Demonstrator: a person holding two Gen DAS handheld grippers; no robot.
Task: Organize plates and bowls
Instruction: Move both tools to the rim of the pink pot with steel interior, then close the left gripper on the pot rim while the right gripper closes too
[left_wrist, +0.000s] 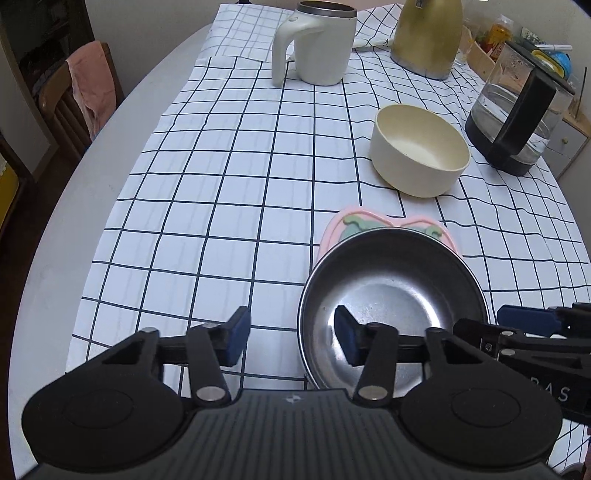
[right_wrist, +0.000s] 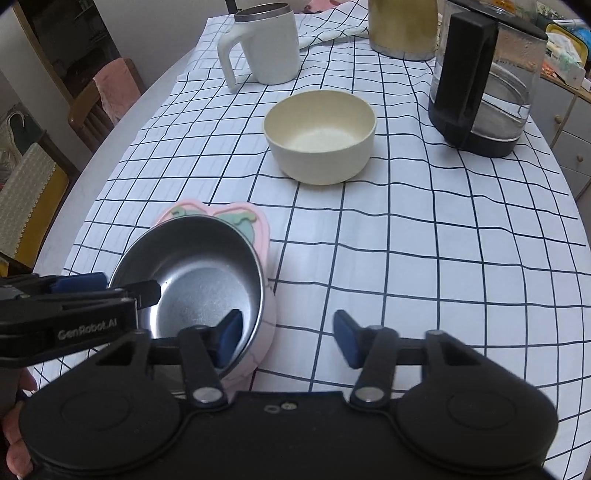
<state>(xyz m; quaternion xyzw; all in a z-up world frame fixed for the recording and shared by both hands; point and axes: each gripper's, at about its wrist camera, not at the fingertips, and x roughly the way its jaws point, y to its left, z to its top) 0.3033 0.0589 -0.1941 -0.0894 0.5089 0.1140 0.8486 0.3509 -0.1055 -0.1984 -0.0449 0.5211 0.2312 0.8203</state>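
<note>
A steel bowl (left_wrist: 391, 295) (right_wrist: 199, 273) with a pale pink outer wall stands on a pink mat (left_wrist: 332, 232) (right_wrist: 258, 225) on the checked cloth. My left gripper (left_wrist: 291, 338) (right_wrist: 110, 288) straddles the bowl's left rim, one blue pad (left_wrist: 347, 339) inside and the other outside. There is a clear gap to the rim on both sides, so it is open. My right gripper (right_wrist: 286, 339) (left_wrist: 495, 325) straddles the right rim the same way, its left pad (right_wrist: 229, 338) inside the bowl, and is also open. A cream bowl (left_wrist: 417, 151) (right_wrist: 321, 136) sits empty farther back.
Behind stand a white mug (left_wrist: 317, 44) (right_wrist: 266, 44), a gold kettle (left_wrist: 424, 37) (right_wrist: 402, 26) and a glass kettle with a black handle (left_wrist: 517, 125) (right_wrist: 480, 85). The table's curved edge (left_wrist: 74, 206) runs along the left, with a chair and pink towel (left_wrist: 92, 85) beyond.
</note>
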